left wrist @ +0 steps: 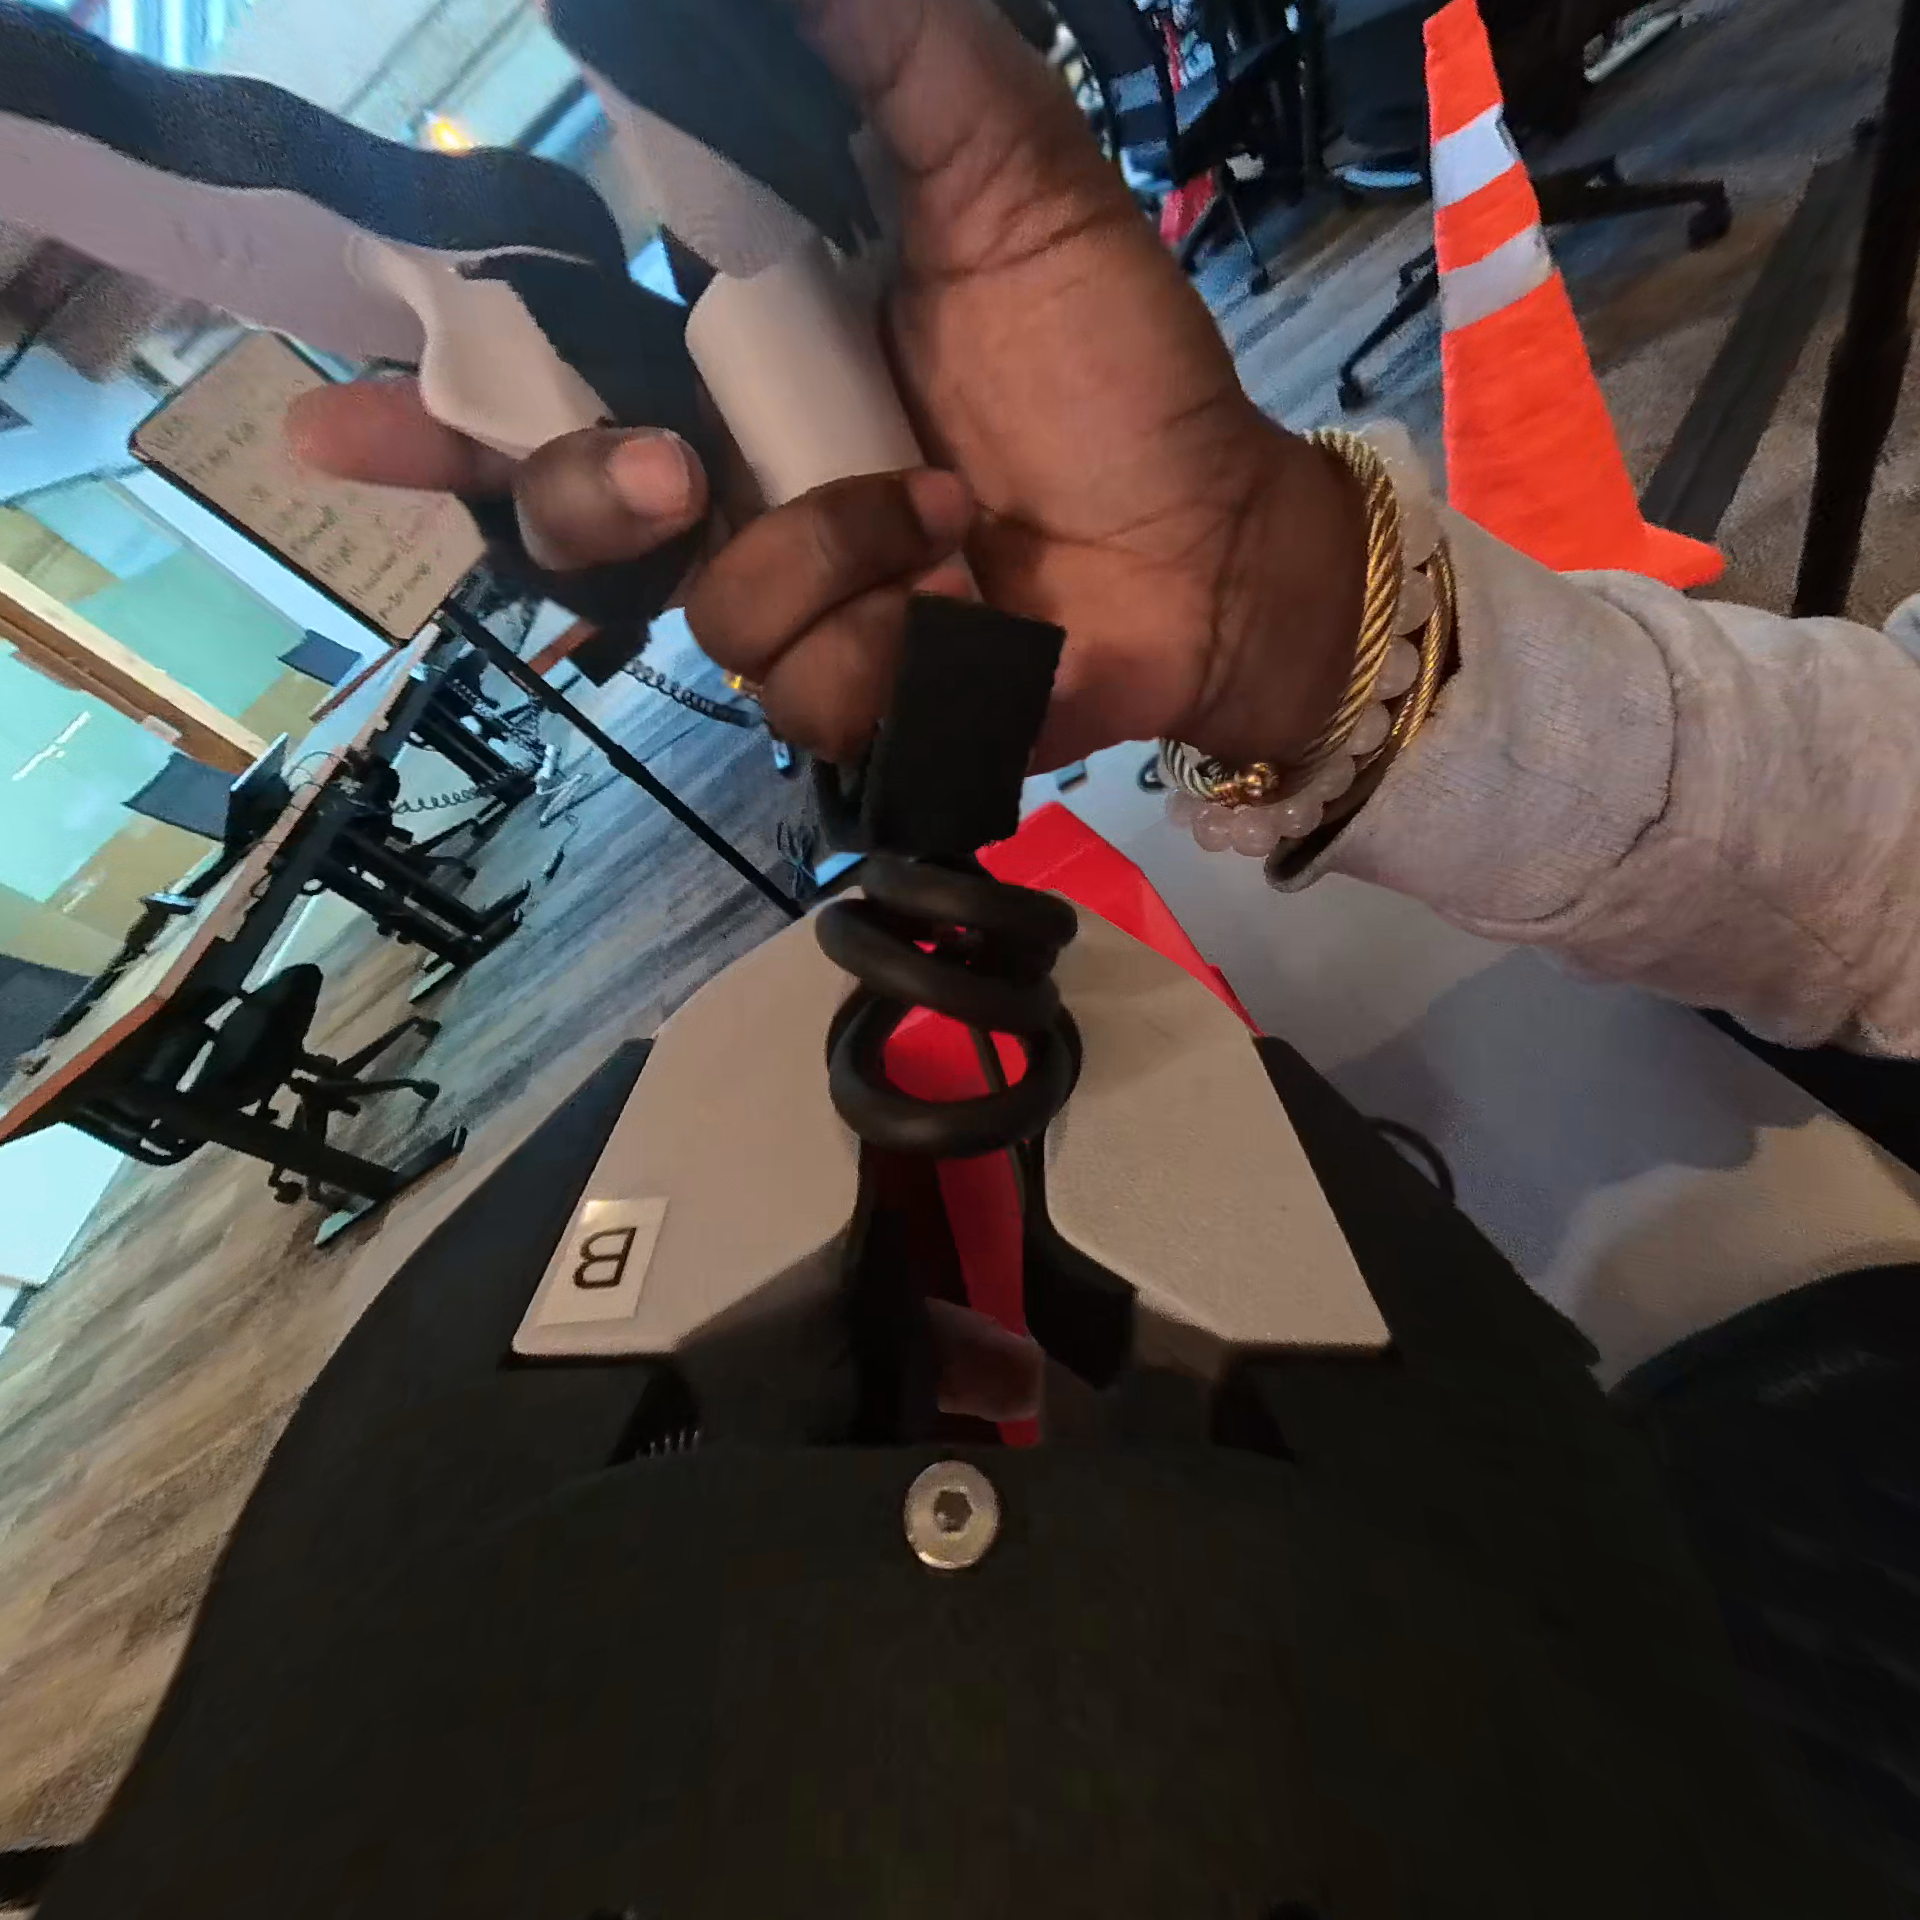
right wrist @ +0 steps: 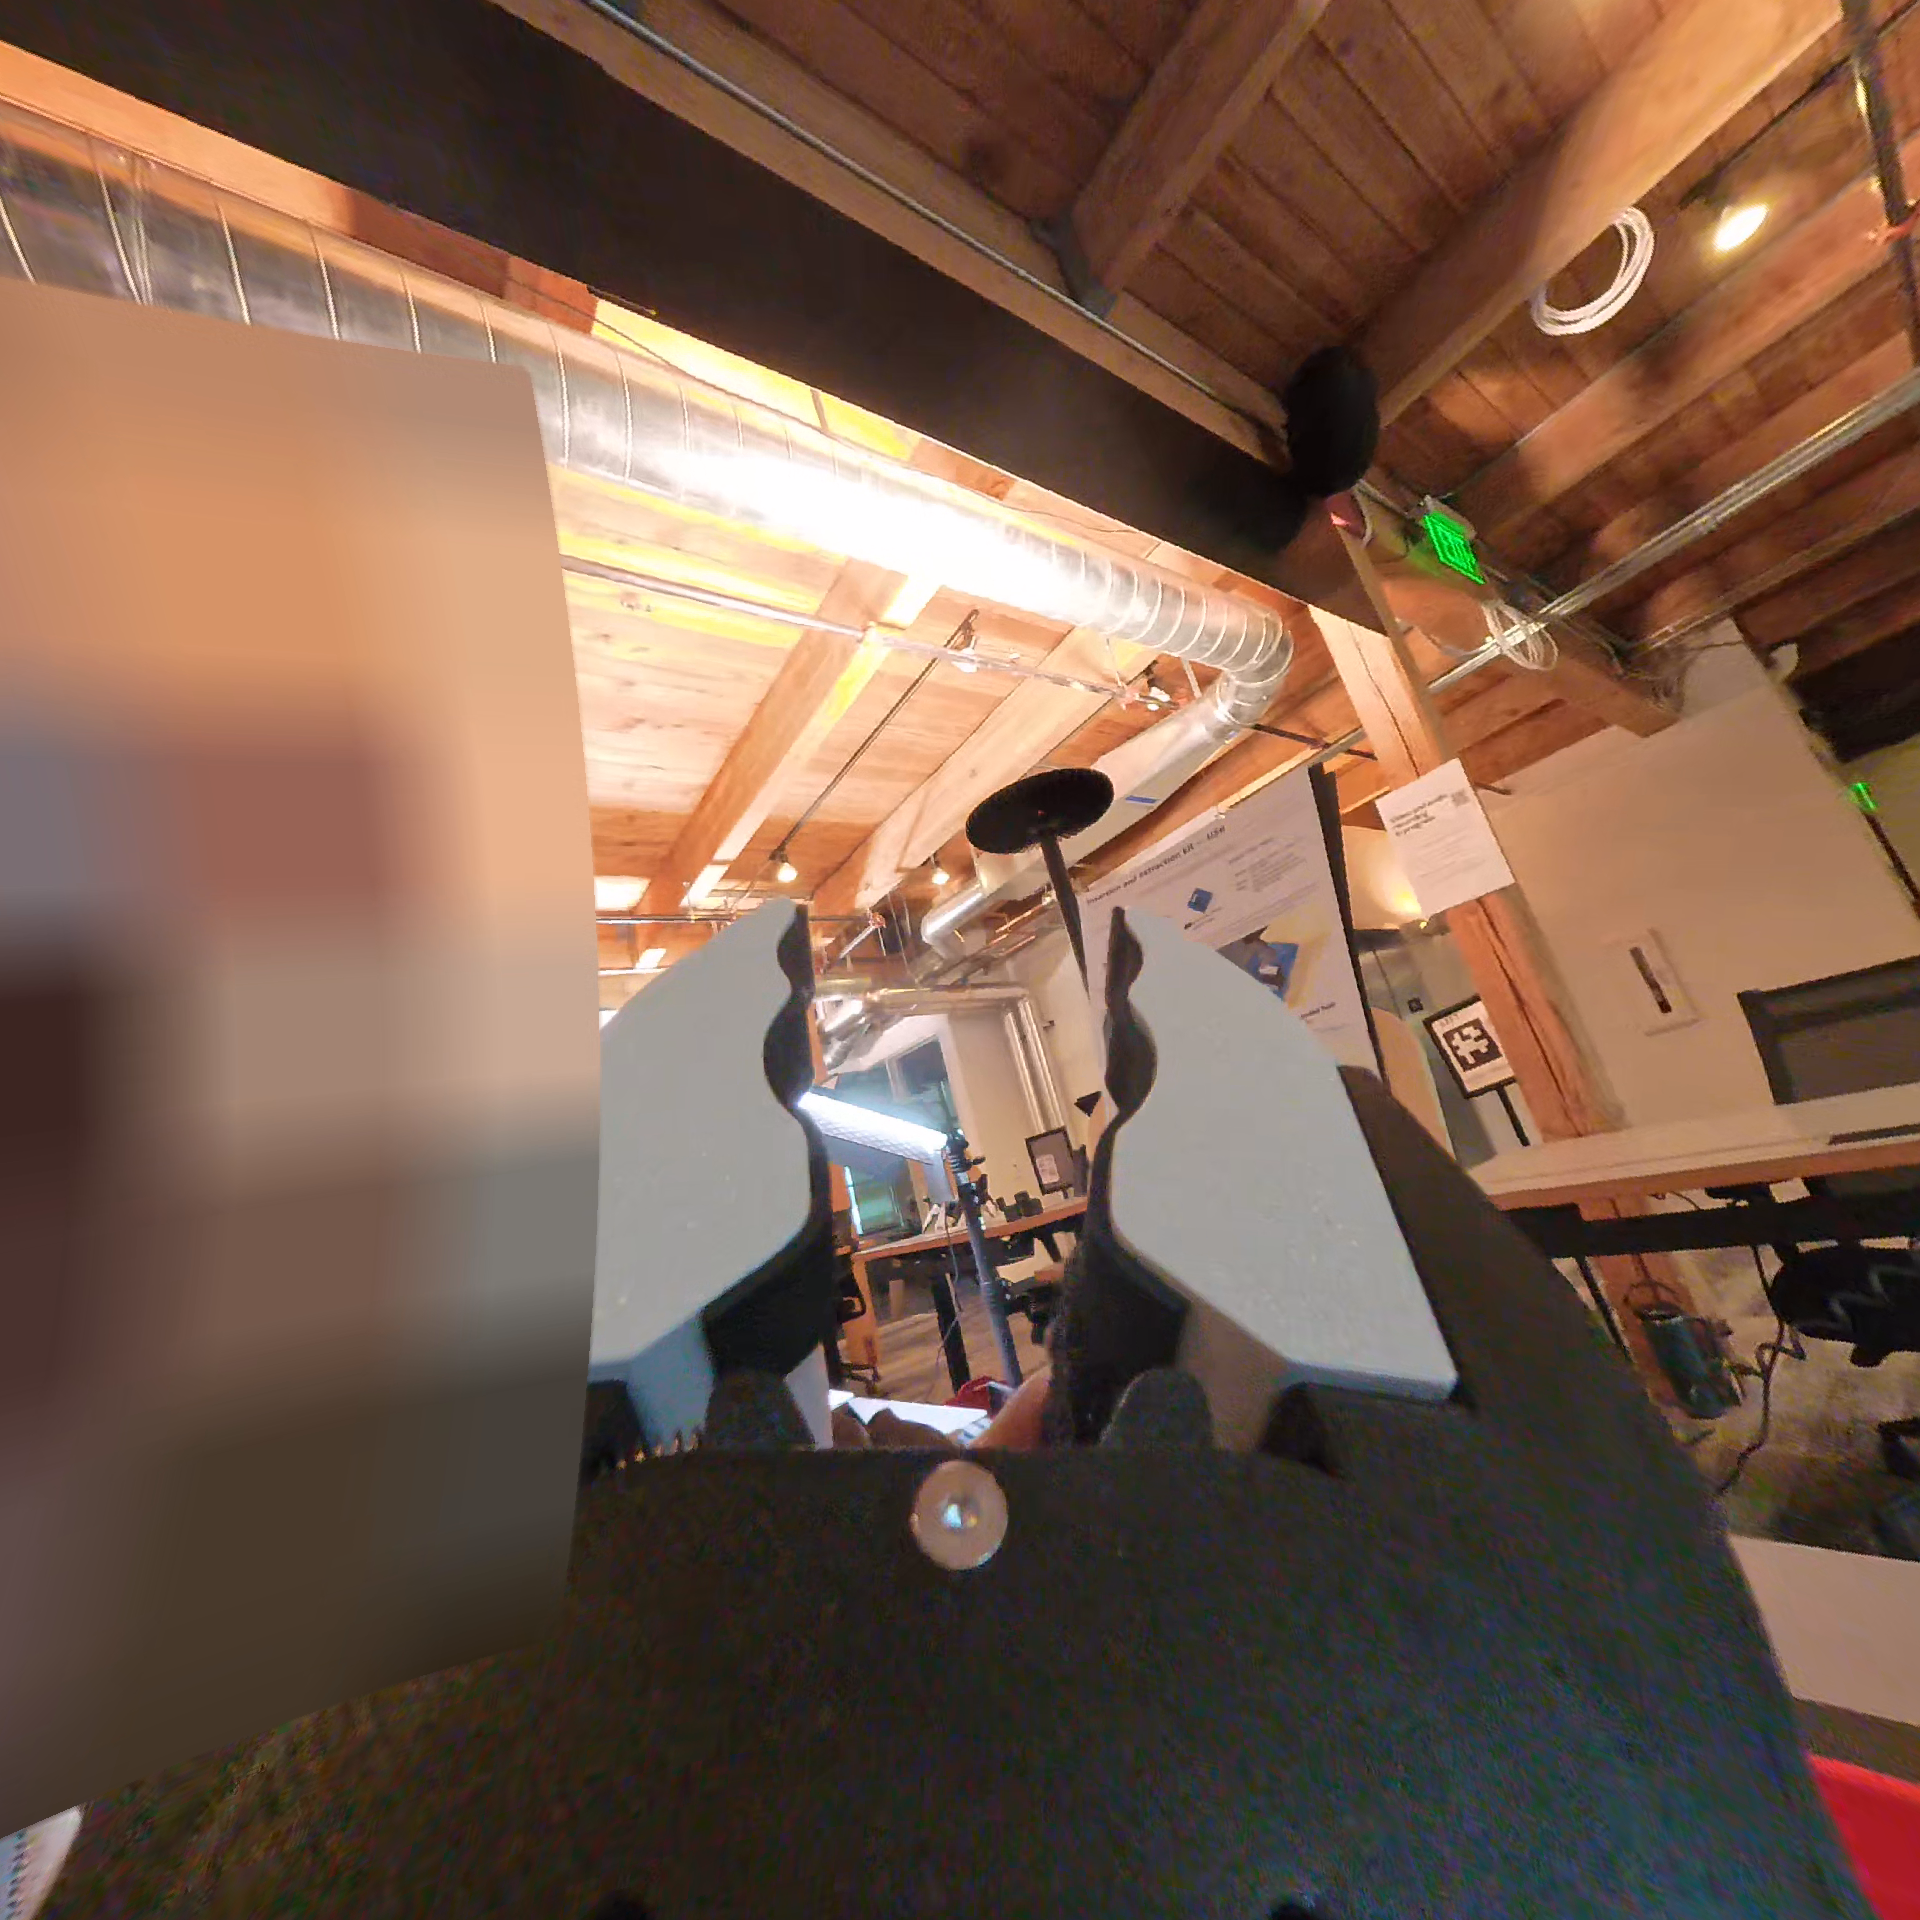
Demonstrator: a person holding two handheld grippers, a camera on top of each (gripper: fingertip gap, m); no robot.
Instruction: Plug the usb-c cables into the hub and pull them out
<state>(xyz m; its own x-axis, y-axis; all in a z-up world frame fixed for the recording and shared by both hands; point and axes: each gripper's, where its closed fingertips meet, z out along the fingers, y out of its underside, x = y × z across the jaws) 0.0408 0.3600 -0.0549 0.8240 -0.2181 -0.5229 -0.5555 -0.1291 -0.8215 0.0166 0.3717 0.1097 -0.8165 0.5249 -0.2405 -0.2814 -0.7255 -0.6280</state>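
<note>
The room is an open workshop with a wood-plank floor (left wrist: 312,1299), rows of desks (left wrist: 208,987) on black frames and office chairs (left wrist: 281,1049) beside them. An orange traffic cone (left wrist: 1507,312) with white bands stands on the floor to the right. Under the left gripper (left wrist: 951,997) lies a pale tabletop (left wrist: 1507,1091) with a red object (left wrist: 1081,862) on it, mostly hidden behind the fingers.

The left gripper has its grey fingers (left wrist: 727,1143) drawn close together on a coiled black cable (left wrist: 951,997), whose loops bulge out above the fingertips; a black strap tab (left wrist: 961,717) stands up from the coil. Right in front of it a hand (left wrist: 1039,436) in a light grey sleeve (left wrist: 1662,779), with gold and bead bracelets (left wrist: 1340,675) at the wrist, grips the handle of the other gripper, blocking most of the view ahead. The hub I cannot make out in either view.

The right gripper (right wrist: 951,1039) points up toward the ceiling, its pale fingers (right wrist: 707,1143) a narrow gap apart with nothing between them. Above are wooden beams (right wrist: 1299,156), a silver duct (right wrist: 831,488), a green exit sign (right wrist: 1455,545), and farther off a poster (right wrist: 1216,914) and a light stand (right wrist: 977,1226)
</note>
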